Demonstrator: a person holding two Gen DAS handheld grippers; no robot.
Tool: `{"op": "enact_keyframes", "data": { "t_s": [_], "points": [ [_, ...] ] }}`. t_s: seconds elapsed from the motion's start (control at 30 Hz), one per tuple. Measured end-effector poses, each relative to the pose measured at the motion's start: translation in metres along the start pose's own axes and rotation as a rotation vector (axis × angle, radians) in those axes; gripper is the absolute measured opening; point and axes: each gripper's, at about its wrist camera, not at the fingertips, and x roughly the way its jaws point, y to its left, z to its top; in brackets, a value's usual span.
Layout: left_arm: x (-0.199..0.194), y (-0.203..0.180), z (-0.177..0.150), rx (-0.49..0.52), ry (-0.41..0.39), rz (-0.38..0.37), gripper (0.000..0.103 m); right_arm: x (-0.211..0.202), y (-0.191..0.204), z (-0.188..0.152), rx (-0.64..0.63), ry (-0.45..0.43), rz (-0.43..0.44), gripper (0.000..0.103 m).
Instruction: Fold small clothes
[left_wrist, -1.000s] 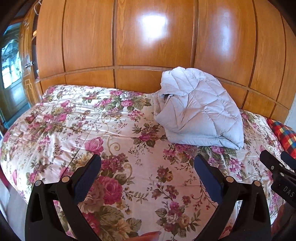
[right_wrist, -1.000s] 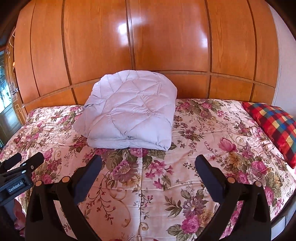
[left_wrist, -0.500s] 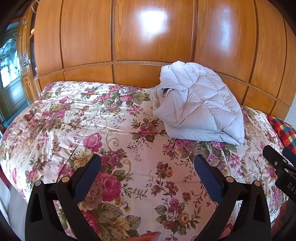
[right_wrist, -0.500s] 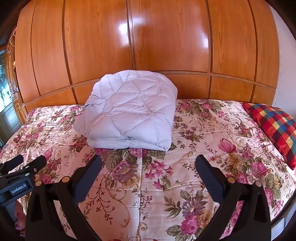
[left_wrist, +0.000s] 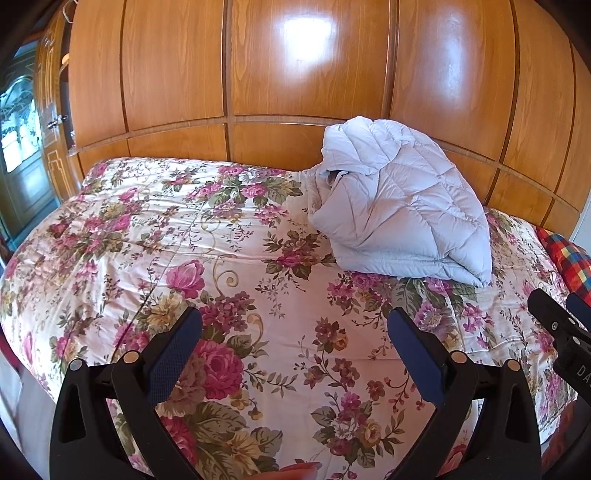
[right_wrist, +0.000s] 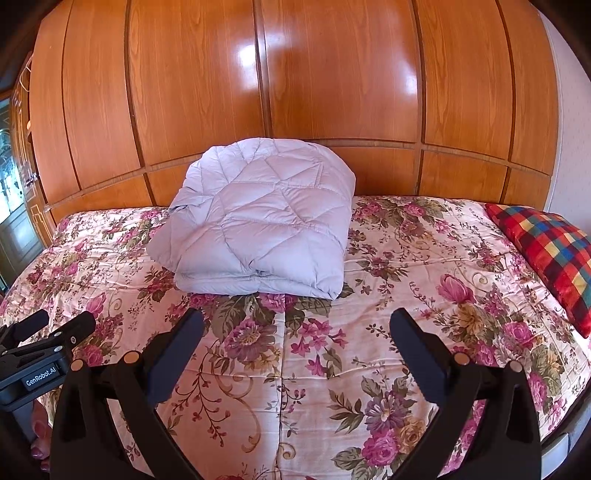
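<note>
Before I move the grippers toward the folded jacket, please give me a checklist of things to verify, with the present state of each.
1. Left hand-held gripper open and holding nothing: ok.
2. Right hand-held gripper open and holding nothing: ok.
3. Pale quilted jacket lies folded on the floral bedspread, near the wooden headboard: ok.
4. Bedspread between grippers and jacket free of other things: ok.
5. Checked cushion apart from the jacket: ok.
6. Fold is tidy on the jacket's far side: cannot tell.
</note>
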Motion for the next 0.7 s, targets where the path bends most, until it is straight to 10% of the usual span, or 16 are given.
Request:
{"op": "enact_keyframes", "data": {
  "t_s": [0.7],
  "points": [
    [-0.0013, 0.0007, -0.0031, 0.013, 0.0, 0.007, 0.099, 0.0025, -0.0001, -0.0014, 0.006, 0.017, 0.007, 0.101]
  ]
}}
